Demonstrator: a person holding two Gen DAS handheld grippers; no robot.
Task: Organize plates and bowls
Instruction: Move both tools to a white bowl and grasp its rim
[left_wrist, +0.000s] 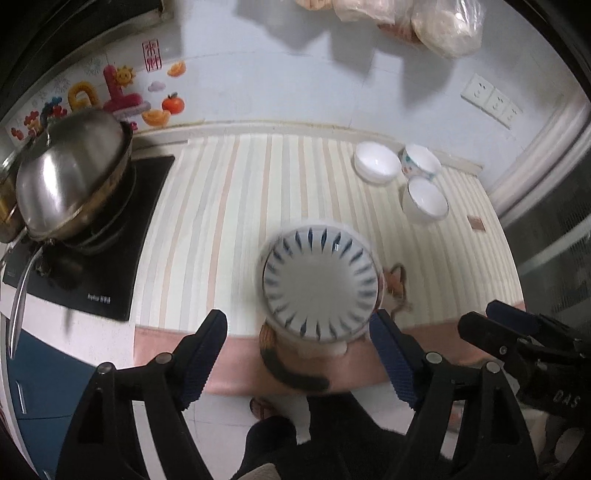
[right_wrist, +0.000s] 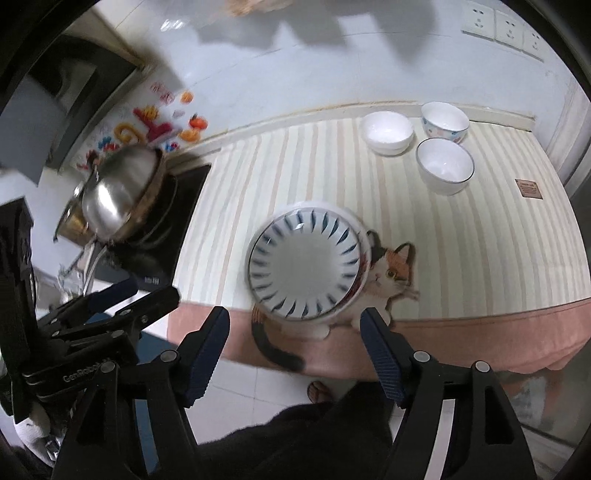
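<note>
A white plate with blue dashes around its rim (left_wrist: 319, 284) (right_wrist: 304, 262) lies near the front edge of the striped mat, with a second white rim showing under it. My left gripper (left_wrist: 299, 325) hangs open above and in front of it, nothing between its fingers. My right gripper (right_wrist: 295, 317) is open too and empty, just to the right of the left one. Three bowls stand at the back right: a plain white bowl (left_wrist: 376, 162) (right_wrist: 386, 131), a flowered bowl (left_wrist: 421, 162) (right_wrist: 445, 120) and a blue-rimmed bowl (left_wrist: 426, 199) (right_wrist: 445, 164).
A wok under a steel lid (left_wrist: 70, 177) (right_wrist: 118, 192) sits on a black cooktop (left_wrist: 110, 280) at the left. The striped mat (left_wrist: 240, 206) has a cat picture and a pink front border. Wall sockets (left_wrist: 491, 99) are at the back right. A person's sandalled foot (right_wrist: 319, 391) shows on the floor below.
</note>
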